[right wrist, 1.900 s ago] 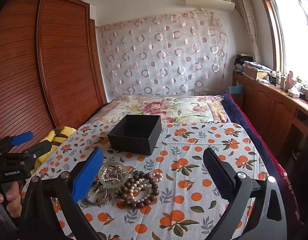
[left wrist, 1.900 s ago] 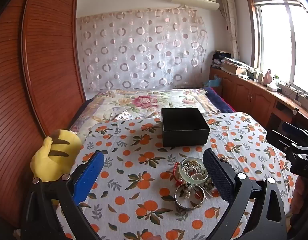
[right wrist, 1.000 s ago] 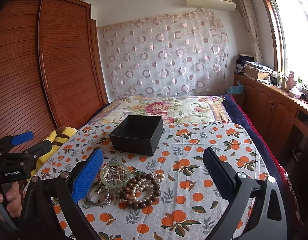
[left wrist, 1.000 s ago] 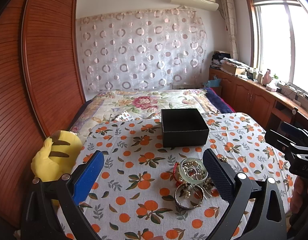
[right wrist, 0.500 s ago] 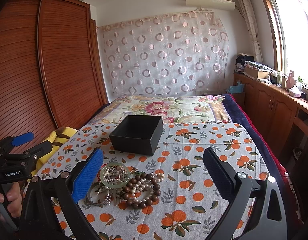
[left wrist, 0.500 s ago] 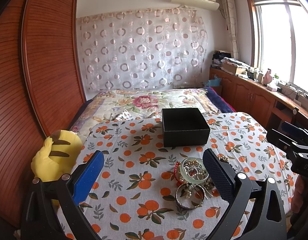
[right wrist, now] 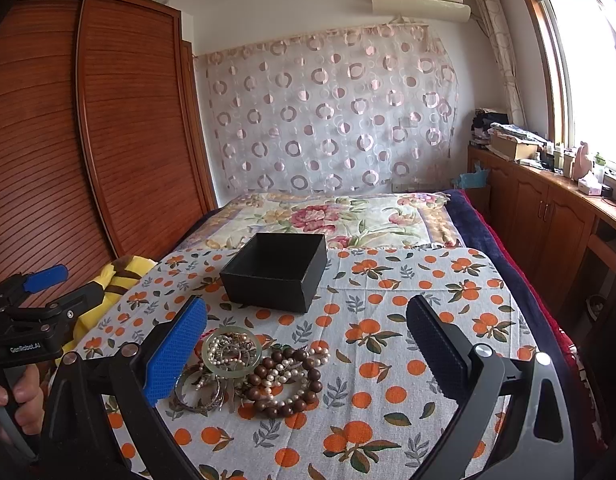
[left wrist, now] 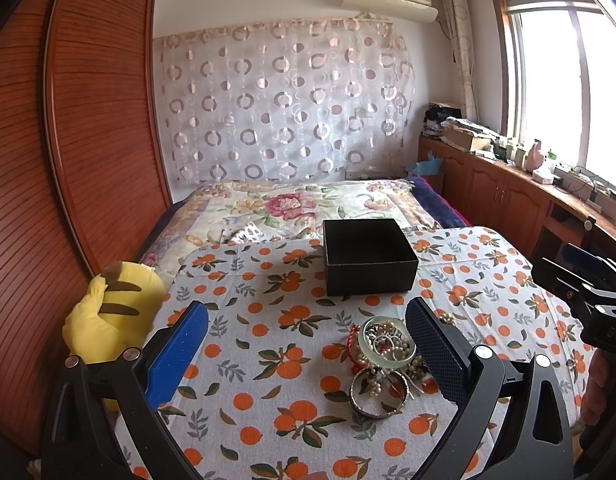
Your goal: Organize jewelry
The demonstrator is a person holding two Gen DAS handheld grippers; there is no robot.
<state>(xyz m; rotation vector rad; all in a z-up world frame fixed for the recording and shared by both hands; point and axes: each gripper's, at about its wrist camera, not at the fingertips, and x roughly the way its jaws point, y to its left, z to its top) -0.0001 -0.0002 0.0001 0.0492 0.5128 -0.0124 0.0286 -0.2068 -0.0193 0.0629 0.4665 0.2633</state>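
A heap of jewelry lies on the orange-print cloth: a pale green bangle, a silver bangle, pearl strands and a brown bead bracelet. Behind it stands an open black box, seen empty in the right wrist view. My left gripper hangs open above the cloth, the heap just inside its right finger. My right gripper is open too, with the heap beside its left blue finger.
A yellow plush toy lies at the cloth's left edge by the wooden wardrobe. A floral bedspread stretches behind the box. Wooden cabinets run along the right under the window.
Both views hold almost steady; the right wrist view shifts slightly. The jewelry and the box have not moved, and both grippers stay open.
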